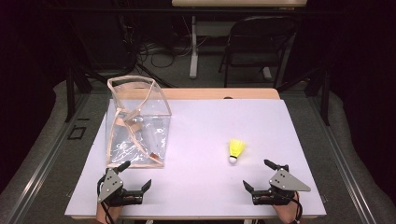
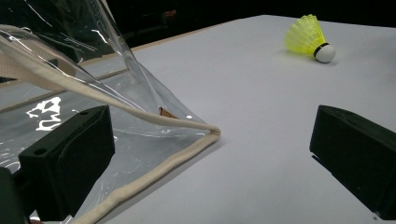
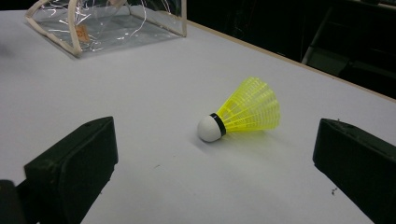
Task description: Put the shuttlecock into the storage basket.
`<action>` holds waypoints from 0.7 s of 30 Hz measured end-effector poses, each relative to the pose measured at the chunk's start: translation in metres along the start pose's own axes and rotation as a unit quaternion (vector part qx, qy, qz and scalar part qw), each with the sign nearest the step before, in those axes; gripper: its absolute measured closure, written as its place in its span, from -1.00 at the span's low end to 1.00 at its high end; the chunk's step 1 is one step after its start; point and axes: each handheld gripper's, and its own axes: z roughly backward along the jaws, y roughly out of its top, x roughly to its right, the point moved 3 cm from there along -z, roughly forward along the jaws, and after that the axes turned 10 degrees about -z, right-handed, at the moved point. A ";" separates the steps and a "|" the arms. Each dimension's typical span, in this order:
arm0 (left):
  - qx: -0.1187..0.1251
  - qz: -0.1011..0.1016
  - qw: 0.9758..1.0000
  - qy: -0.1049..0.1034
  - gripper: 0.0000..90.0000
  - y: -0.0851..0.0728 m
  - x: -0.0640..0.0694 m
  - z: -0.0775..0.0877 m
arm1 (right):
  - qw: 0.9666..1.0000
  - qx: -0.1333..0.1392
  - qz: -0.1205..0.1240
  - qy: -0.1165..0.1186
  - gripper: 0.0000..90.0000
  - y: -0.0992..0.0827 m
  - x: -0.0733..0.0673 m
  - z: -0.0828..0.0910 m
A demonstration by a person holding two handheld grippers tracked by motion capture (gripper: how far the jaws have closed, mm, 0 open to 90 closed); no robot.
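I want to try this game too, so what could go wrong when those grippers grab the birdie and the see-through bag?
The shuttlecock lies on its side, so it may roll away if the open right gripper nudges its round white tip. The clear bag looks floppy; the open left gripper, close to its corner, might tip or crumple it.
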 end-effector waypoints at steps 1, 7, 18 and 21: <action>0.000 0.000 1.000 0.000 -1.00 0.000 0.000 0.000 | 1.000 -0.004 -0.001 -0.001 -1.00 0.000 0.001 -0.001; 0.000 0.000 1.000 0.000 -1.00 0.000 0.000 0.000 | 1.000 -0.015 -0.012 0.001 -1.00 0.003 0.003 -0.004; 0.000 0.000 1.000 -0.003 -1.00 0.000 0.000 -0.001 | 0.999 -0.038 -0.010 0.000 -1.00 0.008 0.007 -0.015; -0.001 -0.002 1.000 -0.005 -1.00 0.000 0.000 -0.002 | 0.999 -0.043 -0.012 -0.001 -1.00 0.010 0.008 -0.018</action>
